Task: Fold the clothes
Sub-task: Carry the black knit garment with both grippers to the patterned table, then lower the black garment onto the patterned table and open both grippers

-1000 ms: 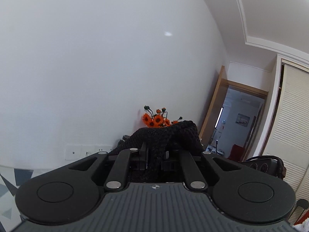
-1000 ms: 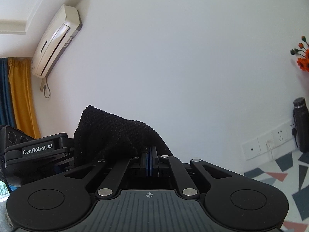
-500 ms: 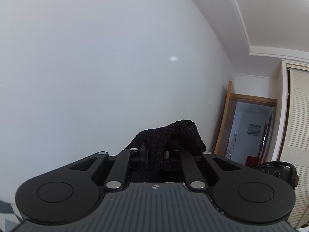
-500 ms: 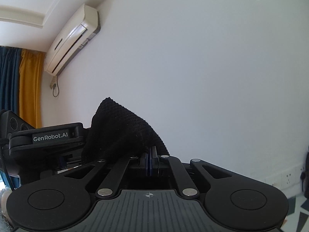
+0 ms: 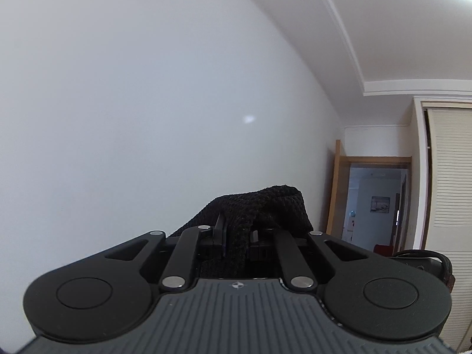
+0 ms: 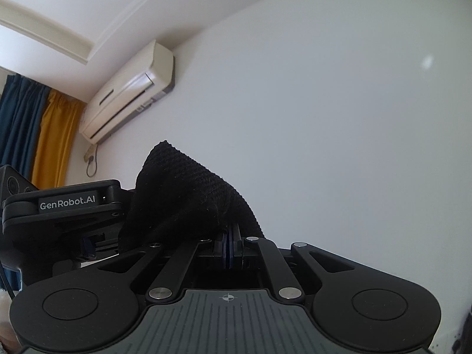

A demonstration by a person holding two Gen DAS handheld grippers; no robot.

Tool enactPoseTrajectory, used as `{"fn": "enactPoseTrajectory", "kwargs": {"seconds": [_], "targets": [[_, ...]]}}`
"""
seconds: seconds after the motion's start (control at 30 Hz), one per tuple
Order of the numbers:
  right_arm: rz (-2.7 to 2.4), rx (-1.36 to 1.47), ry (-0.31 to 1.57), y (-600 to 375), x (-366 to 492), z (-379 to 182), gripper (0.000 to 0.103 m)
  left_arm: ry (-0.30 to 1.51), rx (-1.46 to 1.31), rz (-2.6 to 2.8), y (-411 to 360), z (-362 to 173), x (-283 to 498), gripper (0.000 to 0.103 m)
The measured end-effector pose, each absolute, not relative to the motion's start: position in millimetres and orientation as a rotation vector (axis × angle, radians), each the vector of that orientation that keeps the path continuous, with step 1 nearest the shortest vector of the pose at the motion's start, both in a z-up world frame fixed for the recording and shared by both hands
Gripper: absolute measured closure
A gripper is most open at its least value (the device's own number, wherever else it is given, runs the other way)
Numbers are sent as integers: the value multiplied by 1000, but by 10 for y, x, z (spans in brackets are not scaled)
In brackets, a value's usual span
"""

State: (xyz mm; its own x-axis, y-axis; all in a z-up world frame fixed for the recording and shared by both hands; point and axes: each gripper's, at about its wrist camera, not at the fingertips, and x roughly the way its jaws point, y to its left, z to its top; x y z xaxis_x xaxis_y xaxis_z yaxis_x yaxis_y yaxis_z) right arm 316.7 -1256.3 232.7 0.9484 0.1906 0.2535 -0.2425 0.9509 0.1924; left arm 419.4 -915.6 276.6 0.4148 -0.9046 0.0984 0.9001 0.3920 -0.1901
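Two grippers hold one black knitted garment [image 5: 265,206] aloft, its coarse weave bunched into a peak above each set of fingers and set against a bare white wall [image 5: 147,103]. Beneath that peak in the left wrist view, the left gripper [image 5: 236,236] pinches a thick band of the knit, its jaws nearly together with cloth filling the gap. In the right wrist view, the right gripper [image 6: 230,243] is pressed almost fully shut on a thinner edge of the same garment [image 6: 188,194], and the left gripper's body [image 6: 65,206] shows just to the left of the fabric. Farther from the garment, an air conditioner [image 6: 129,91] hangs high on the wall beside blue and yellow curtains [image 6: 38,135]; on the other side an open doorway [image 5: 374,200] and a louvred wardrobe door [image 5: 451,191] stand to the right.

Judging by its drape, the knit is soft, light and floppy, not slippery, and likely to stretch and sag under its own weight. Its hanging length lies below both views. Hold is best taken at corners or seams, well apart.
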Motion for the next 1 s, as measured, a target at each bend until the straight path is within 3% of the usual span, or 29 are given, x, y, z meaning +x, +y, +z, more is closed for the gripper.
{"fn": "enactPoseTrajectory", "kwargs": {"seconds": [0.37, 0.53, 0.83, 1.0], "targets": [[72, 425, 325, -12536, 3842, 250, 99, 638, -222, -939, -9370, 569, 4735, 93], [36, 459, 521, -12414, 3832, -460, 100, 816, -242, -911, -9101, -182, 4701, 93], [54, 525, 625, -12105, 4017, -773, 101, 907, -308, -884, -9164, -458, 4803, 92], [-2, 532, 550, -12352, 3939, -628, 101, 809, -344, -815, -8778, -345, 4916, 92]]}}
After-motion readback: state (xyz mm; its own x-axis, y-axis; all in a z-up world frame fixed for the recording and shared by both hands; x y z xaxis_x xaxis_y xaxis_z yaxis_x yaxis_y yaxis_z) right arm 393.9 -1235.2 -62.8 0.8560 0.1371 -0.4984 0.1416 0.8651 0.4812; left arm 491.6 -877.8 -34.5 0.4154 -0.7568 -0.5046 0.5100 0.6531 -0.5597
